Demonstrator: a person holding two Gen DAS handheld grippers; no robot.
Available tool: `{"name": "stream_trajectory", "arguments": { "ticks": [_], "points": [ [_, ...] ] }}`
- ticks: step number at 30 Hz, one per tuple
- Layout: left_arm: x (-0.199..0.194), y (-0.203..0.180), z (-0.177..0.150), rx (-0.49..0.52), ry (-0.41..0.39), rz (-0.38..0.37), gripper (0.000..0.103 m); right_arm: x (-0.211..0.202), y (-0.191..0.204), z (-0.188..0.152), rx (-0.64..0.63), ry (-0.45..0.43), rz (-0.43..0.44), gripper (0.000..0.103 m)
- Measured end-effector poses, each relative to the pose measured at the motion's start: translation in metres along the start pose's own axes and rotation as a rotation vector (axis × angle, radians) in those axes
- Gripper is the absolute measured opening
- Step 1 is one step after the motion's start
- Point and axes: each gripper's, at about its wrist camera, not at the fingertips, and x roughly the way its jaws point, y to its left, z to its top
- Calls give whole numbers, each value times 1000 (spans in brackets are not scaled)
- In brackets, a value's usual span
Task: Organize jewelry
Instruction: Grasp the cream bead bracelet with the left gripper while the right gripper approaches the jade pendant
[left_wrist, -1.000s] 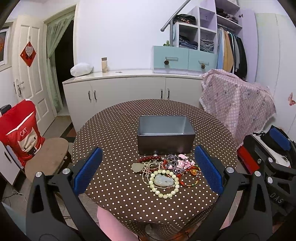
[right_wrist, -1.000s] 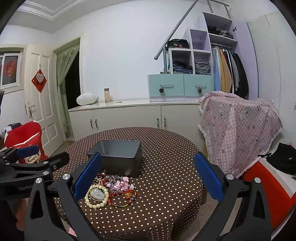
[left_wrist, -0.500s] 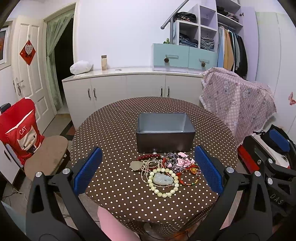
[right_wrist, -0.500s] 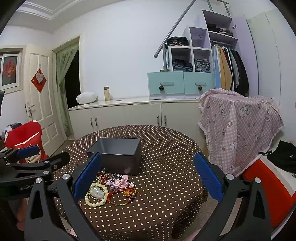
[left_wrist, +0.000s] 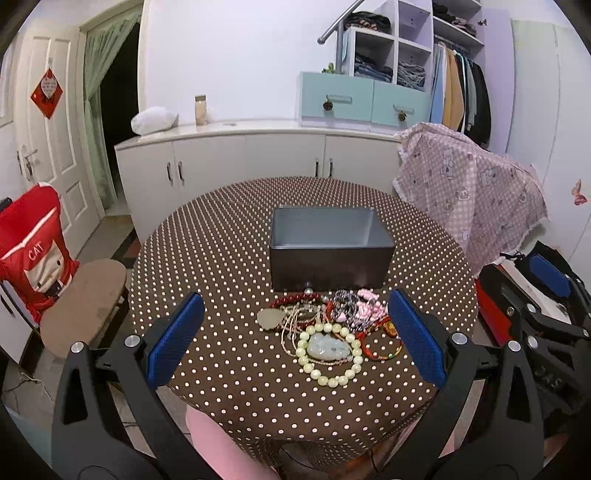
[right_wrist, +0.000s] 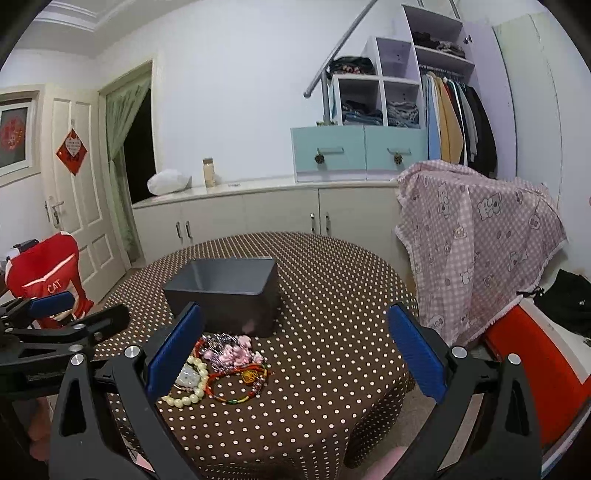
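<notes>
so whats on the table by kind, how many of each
grey box: 1
pile of jewelry: 1 tangled heap; the separate pieces cannot be counted
pale green bead bracelet in that pile: 1
flat pale stone pendant at its edge: 1
total: 2 things on the dotted tablecloth, the box and the pile; both grippers, left and right, are open and hold nothing

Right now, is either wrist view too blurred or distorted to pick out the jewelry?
Left wrist view: jewelry pile sharp, evenly lit, edges bowed by fisheye. Right wrist view: pile lower left, slightly softer, partly hidden behind the right gripper's blue fingers.
</notes>
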Motion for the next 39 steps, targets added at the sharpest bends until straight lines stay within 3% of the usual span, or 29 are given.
{"name": "stream_trajectory", "arguments": {
  "ticks": [17, 22, 27, 28, 31, 32, 33, 35, 39],
  "points": [
    [56, 29, -33, -38, 213, -56, 97, 44, 10, -32, -9, 191, 21, 96],
    [64, 26, -40, -35, 240, -82, 94, 54, 10, -43, 9, 242, 4, 96],
    [77, 29, -49, -69, 285, -74, 76, 56, 12, -46, 25, 254, 2, 96],
    [74, 28, -49, -71, 261, -66, 74, 56, 12, -46, 25, 253, 1, 96],
    [72, 28, -50, -76, 243, -33, 48, 57, 14, -47, 24, 253, 1, 96],
    [71, 31, -50, -93, 234, -43, 27, 57, 16, -46, 25, 253, 0, 96],
    [71, 33, -50, -115, 229, -50, 17, 58, 17, -47, 23, 253, 3, 96],
    [69, 39, -51, -150, 199, -46, 10, 59, 20, -49, 11, 263, 14, 96],
    [65, 45, -51, -175, 137, -62, 8, 61, 27, -52, 2, 271, 35, 96]
  ]
}}
